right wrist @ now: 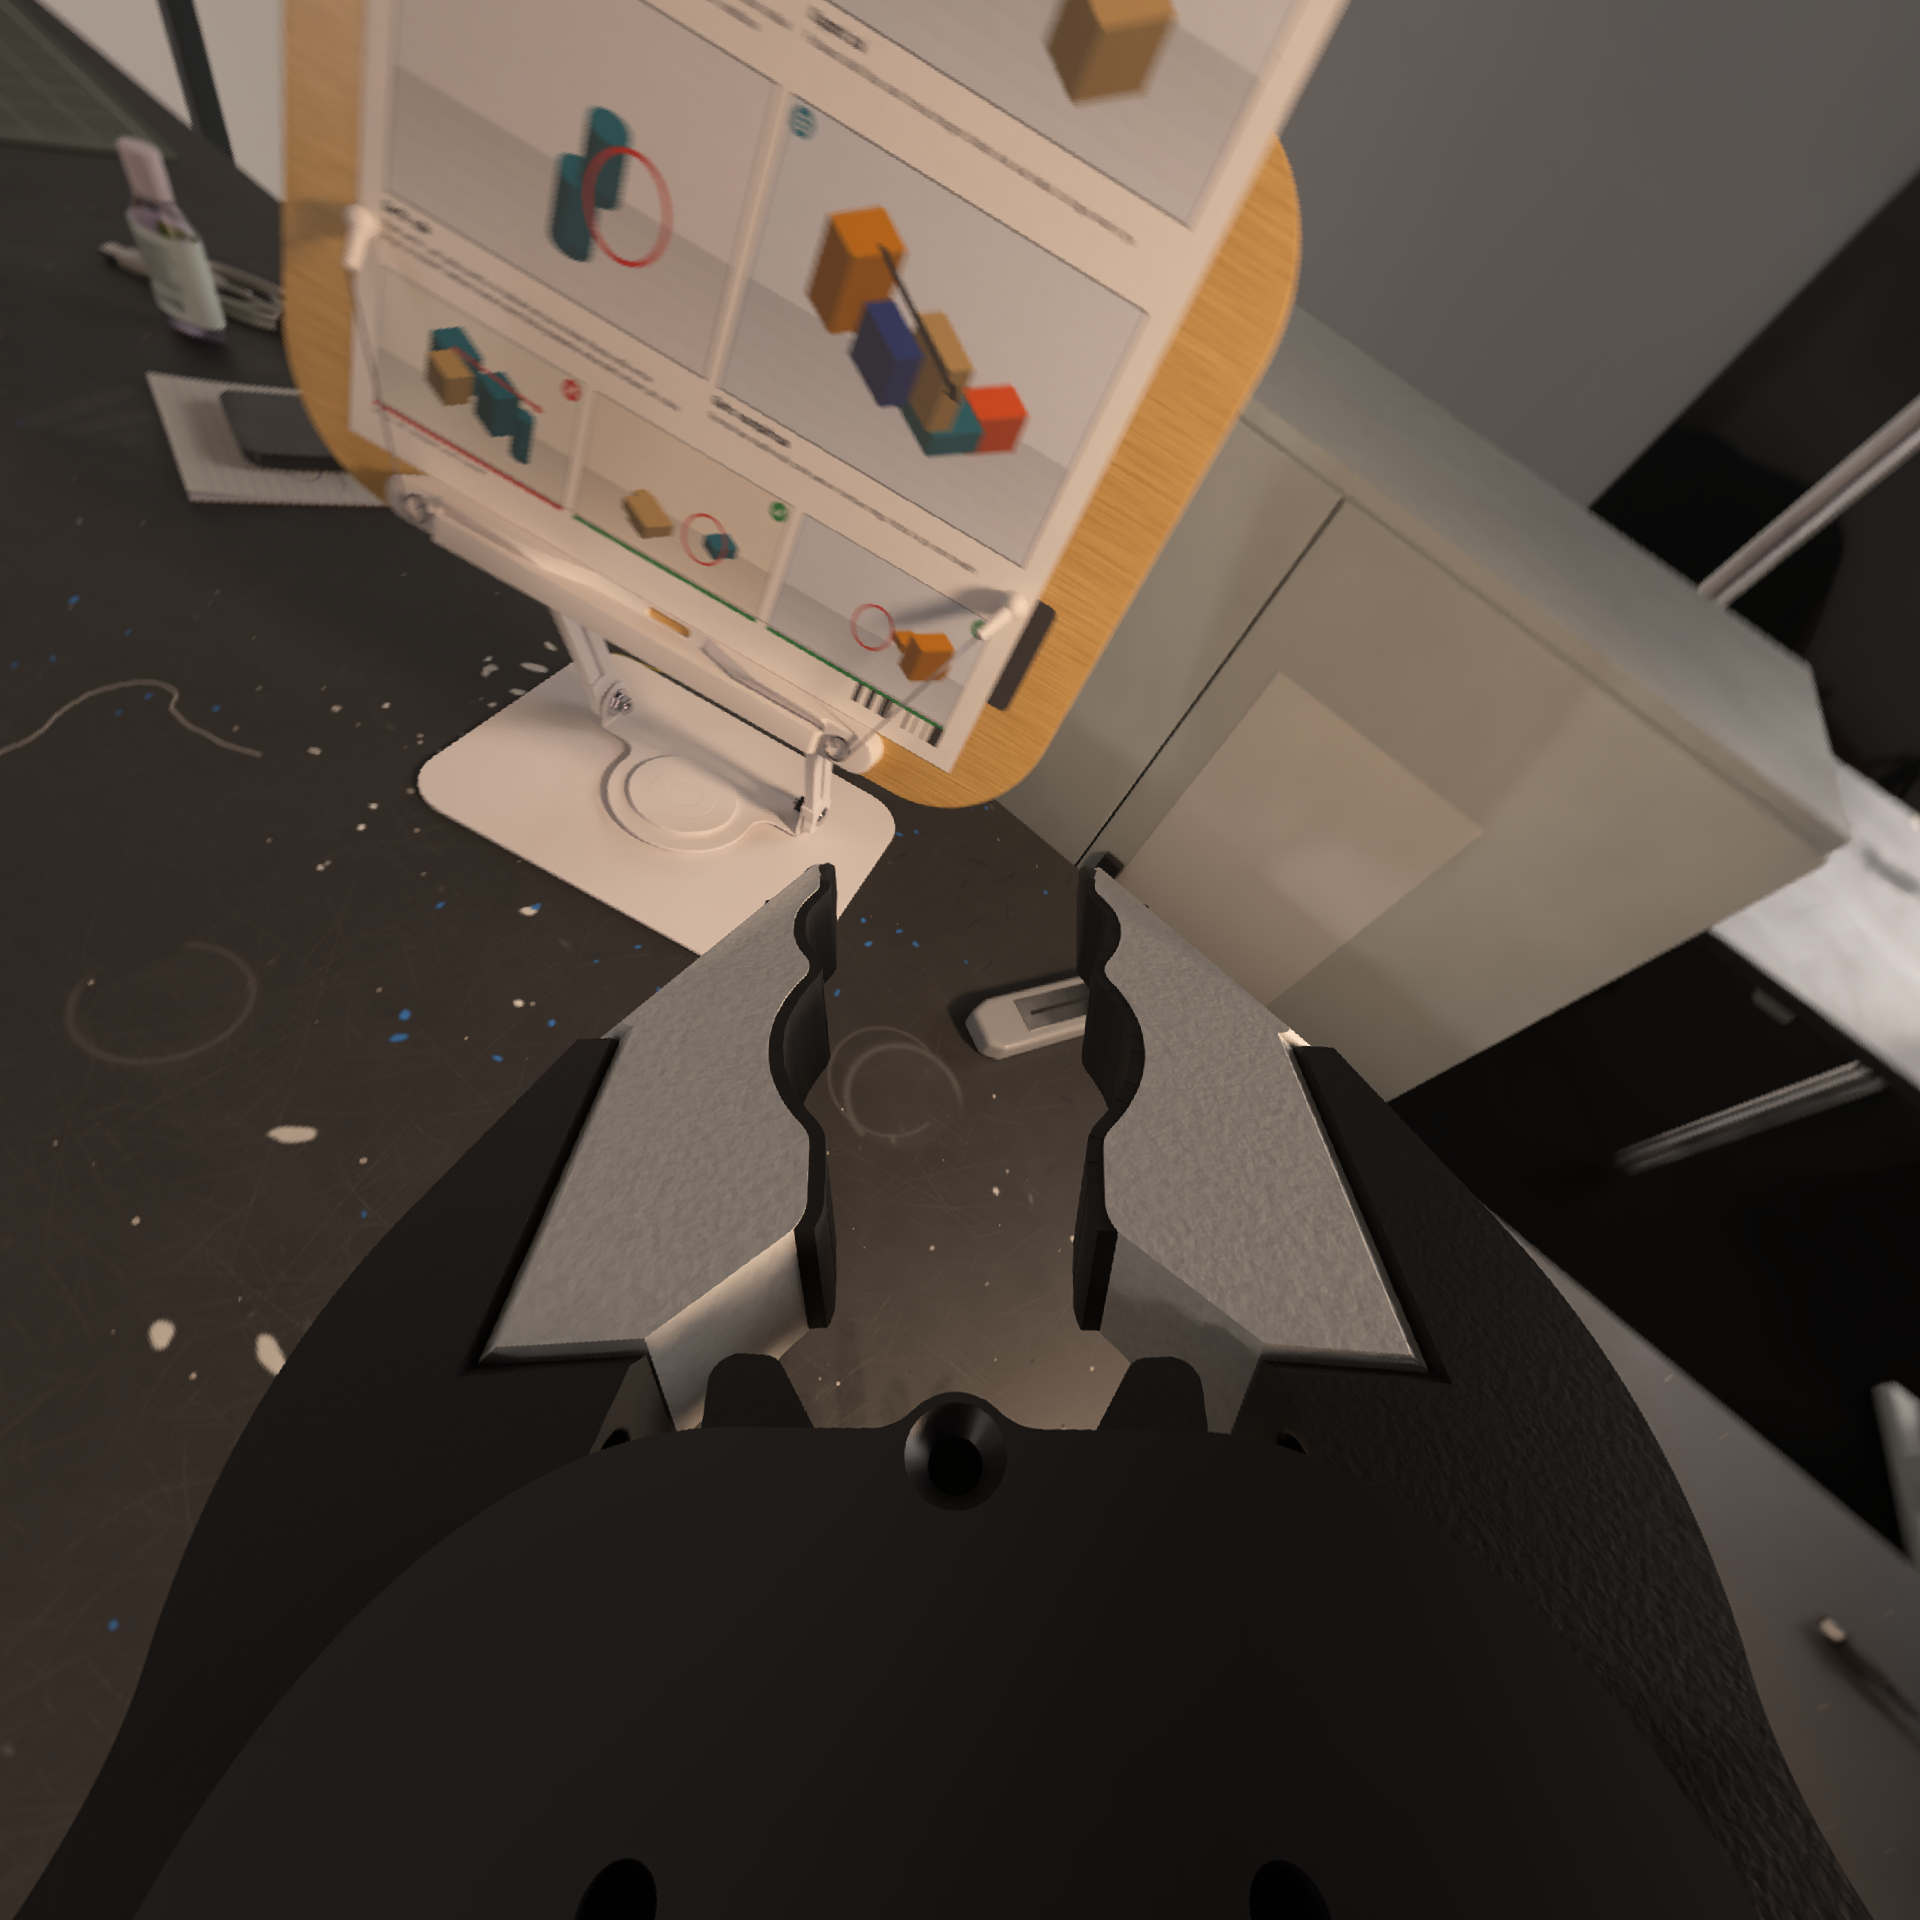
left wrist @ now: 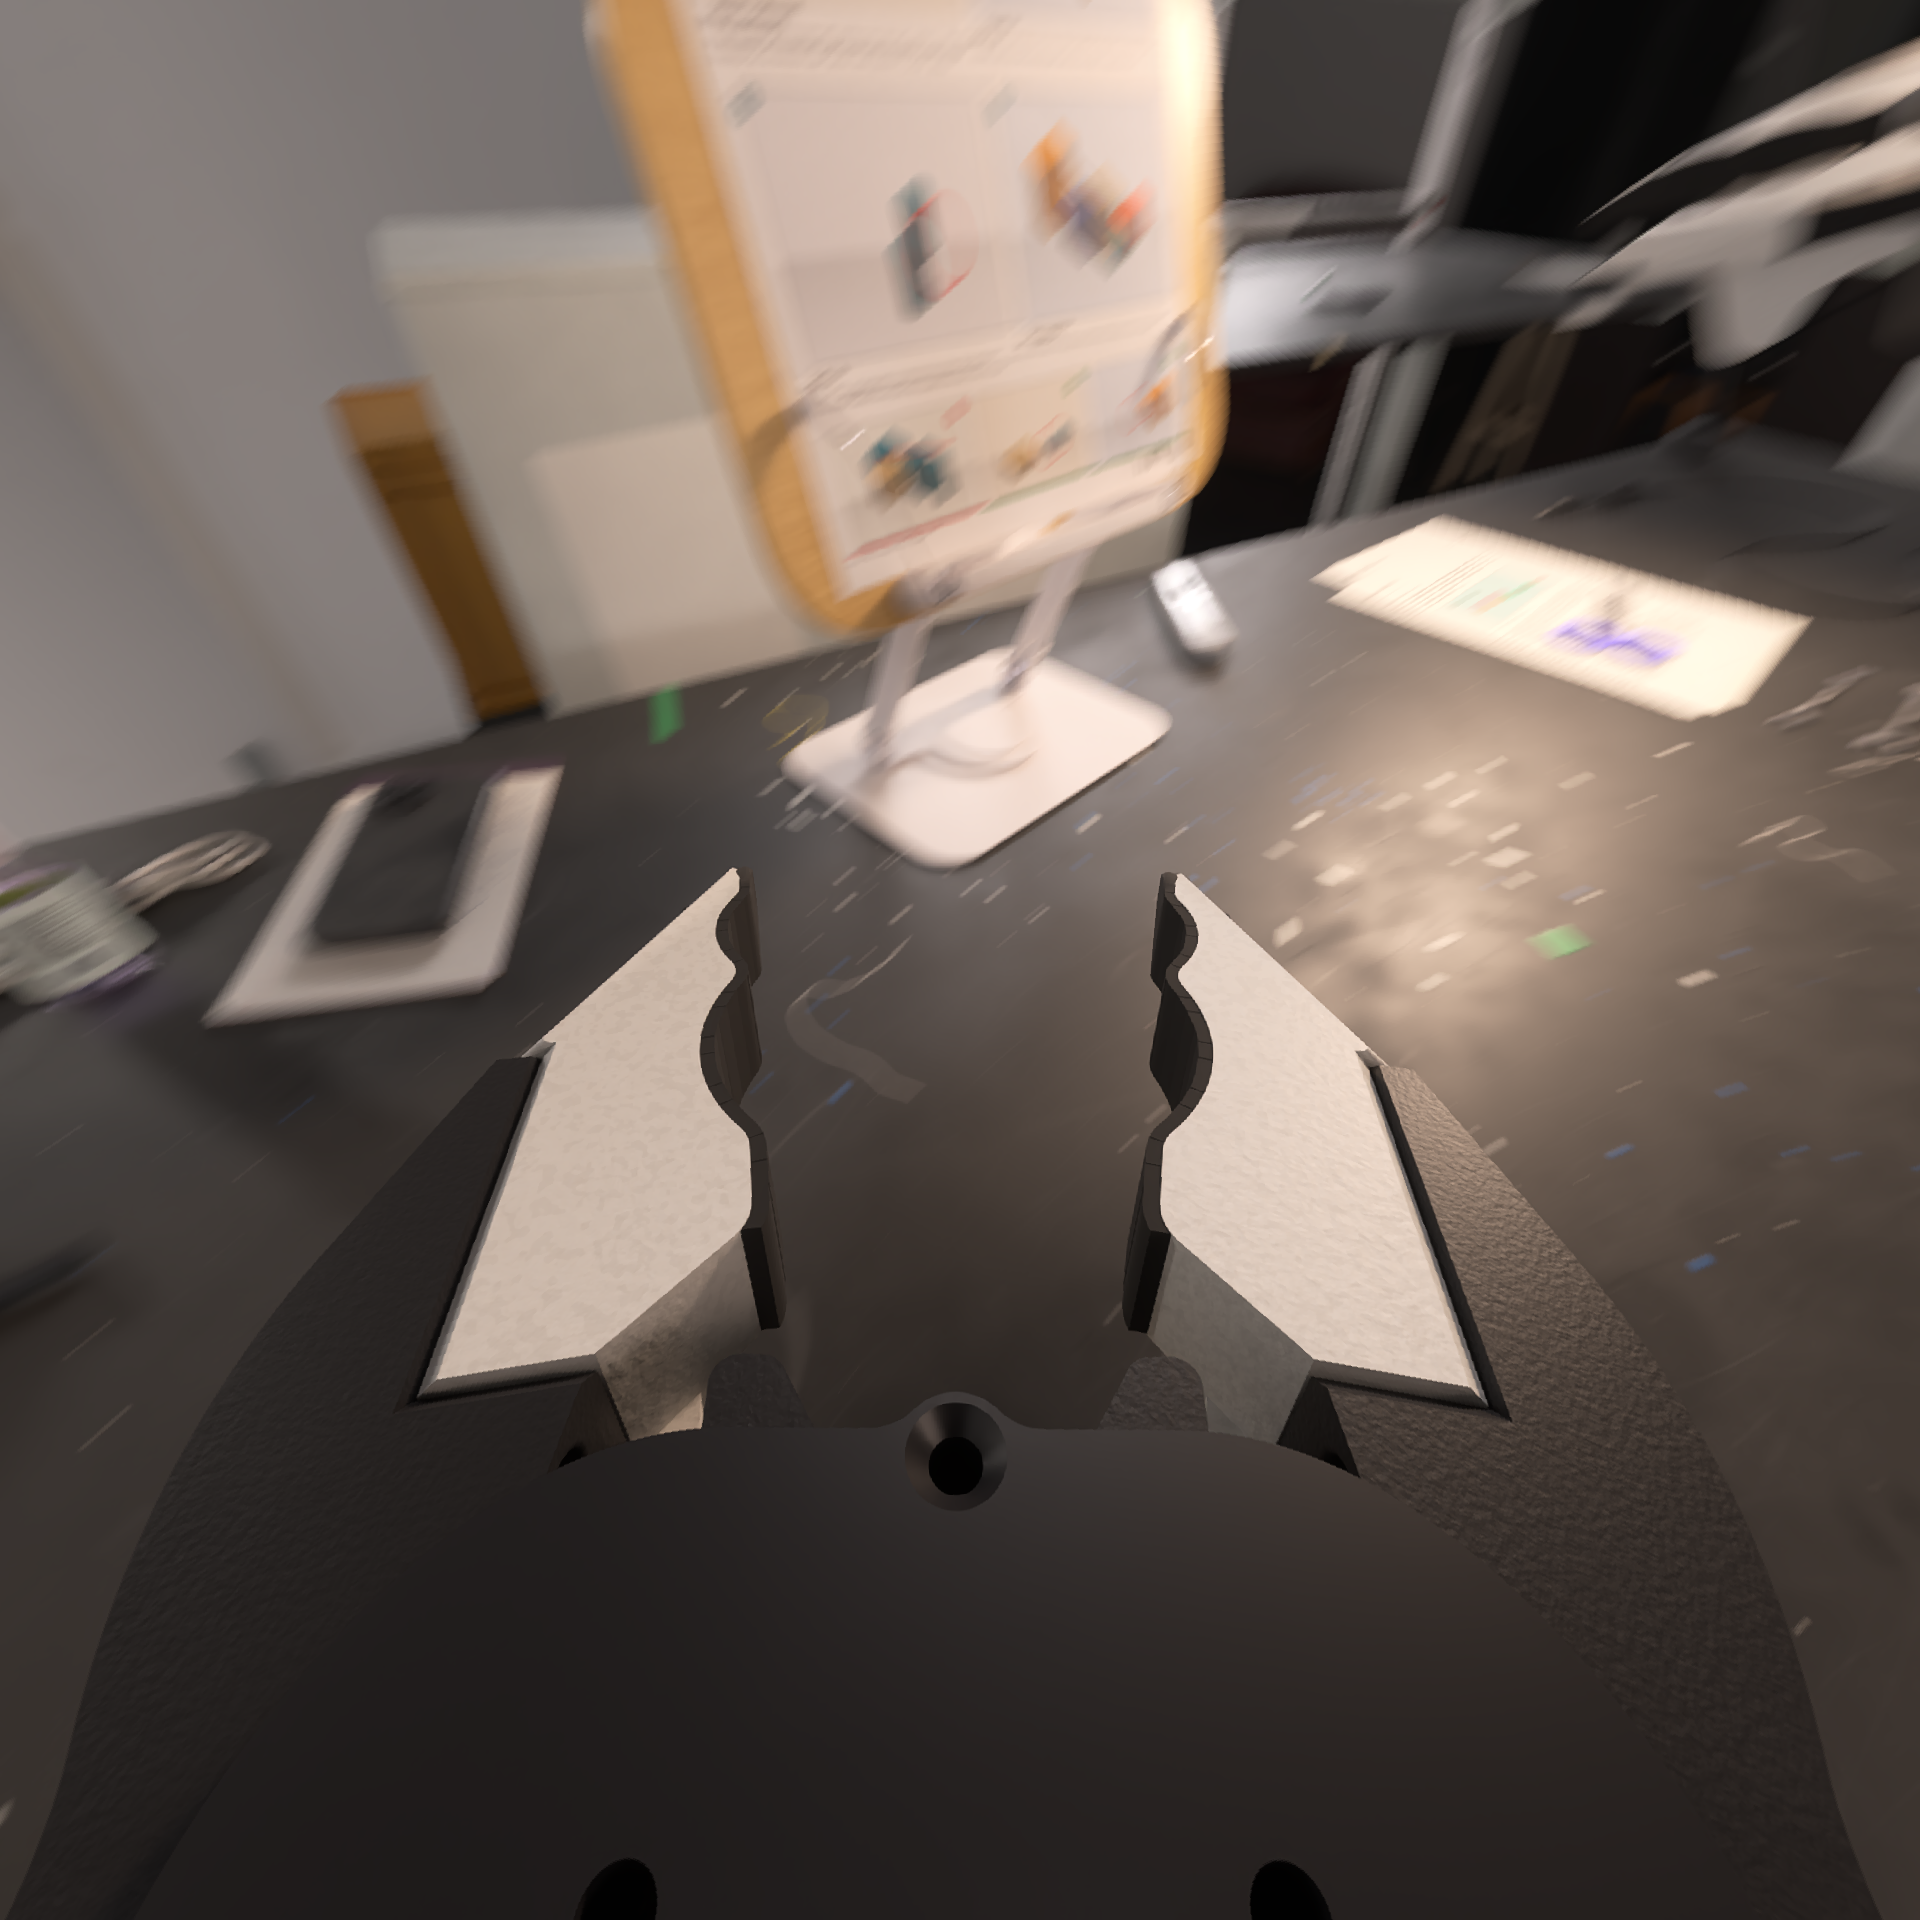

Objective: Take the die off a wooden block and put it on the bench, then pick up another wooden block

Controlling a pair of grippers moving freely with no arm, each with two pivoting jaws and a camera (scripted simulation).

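Observation:
No die and no wooden block shows in either view. My left gripper (left wrist: 956,894) is open and empty above the dark speckled bench (left wrist: 1299,1039); this view is blurred. My right gripper (right wrist: 956,883) is open and empty above the same dark bench (right wrist: 260,1039), close to its right edge. The other gripper shows blurred at the top right of the left wrist view (left wrist: 1766,177).
A wood-backed board with block pictures on a white stand (left wrist: 977,769) (right wrist: 655,800) rises ahead. A black phone on a white pad (left wrist: 400,883) (right wrist: 265,431), a white remote-like device (left wrist: 1190,608) (right wrist: 1029,1013), a printed sheet (left wrist: 1558,613), a small bottle (right wrist: 177,260) and a beige cabinet (right wrist: 1351,779) lie around.

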